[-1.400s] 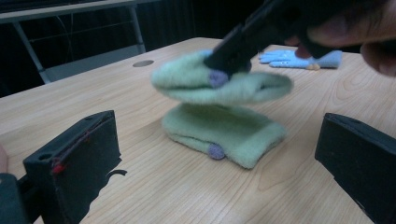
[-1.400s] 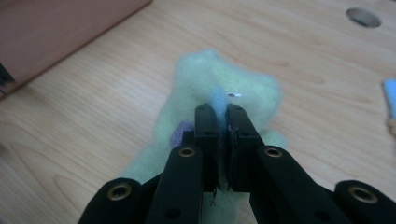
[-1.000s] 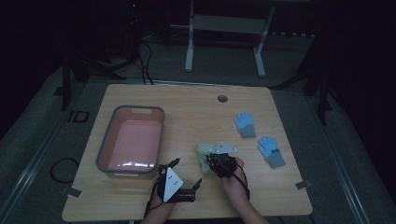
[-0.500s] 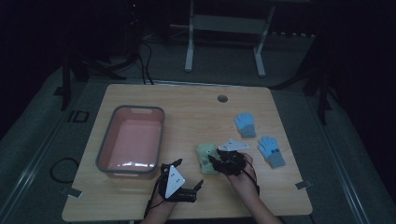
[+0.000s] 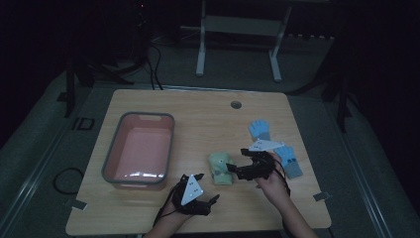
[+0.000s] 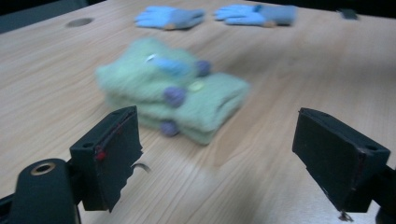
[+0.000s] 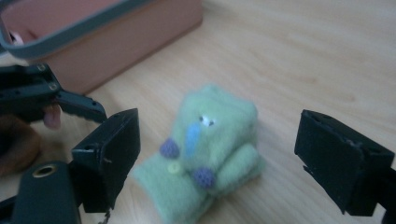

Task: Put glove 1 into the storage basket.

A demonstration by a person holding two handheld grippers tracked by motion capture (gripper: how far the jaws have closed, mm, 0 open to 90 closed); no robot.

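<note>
A folded green pair of gloves (image 5: 220, 168) with purple dots lies on the wooden table (image 5: 208, 119). My right gripper (image 5: 236, 162) hovers just right of it. Its jaws have just been opening and stand wide in the right gripper view (image 7: 217, 140), with the green bundle (image 7: 210, 149) below and between them, untouched. My left gripper (image 5: 207, 187) sits near the front edge, left of the bundle. Its jaws have just been closing a little but remain wide (image 6: 217, 140), with nothing between them. The green gloves (image 6: 173, 93) lie ahead of them.
A pink tub (image 5: 138, 148) with a grey rim stands at the left, empty. Two blue gloves (image 5: 259, 130) (image 5: 289, 161) lie flat at the right. A round hole (image 5: 236, 104) is in the table's far side.
The right gripper has opened off the green gloves and drawn back to the right and up. The left hand has stayed put.
</note>
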